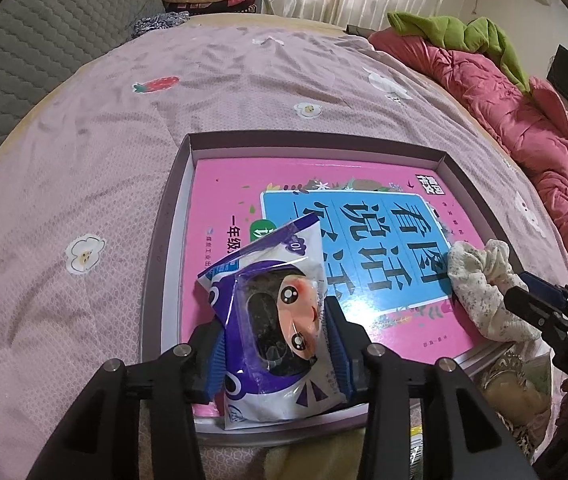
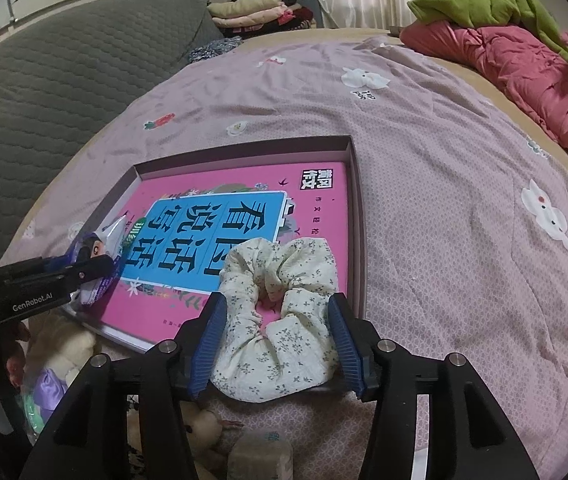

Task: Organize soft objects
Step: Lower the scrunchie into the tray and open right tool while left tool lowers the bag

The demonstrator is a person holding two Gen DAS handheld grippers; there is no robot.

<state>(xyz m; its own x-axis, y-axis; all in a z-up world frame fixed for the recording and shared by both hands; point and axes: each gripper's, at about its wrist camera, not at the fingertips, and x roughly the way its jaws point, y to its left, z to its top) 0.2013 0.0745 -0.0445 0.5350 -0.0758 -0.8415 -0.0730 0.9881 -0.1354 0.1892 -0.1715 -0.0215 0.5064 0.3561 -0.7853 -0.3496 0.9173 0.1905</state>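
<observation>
On a lilac bedspread lies a shallow box lid holding a pink book. The left wrist view shows the left gripper with its blue pads against both sides of a purple-and-white snack packet, which stands tilted over the book's near-left corner. The right wrist view shows the right gripper part open around a cream floral scrunchie resting on the book's near-right corner; I cannot tell whether its pads press it. Only this view shows plush toys on the near left, below the lid. Both show a pink quilt far right.
</observation>
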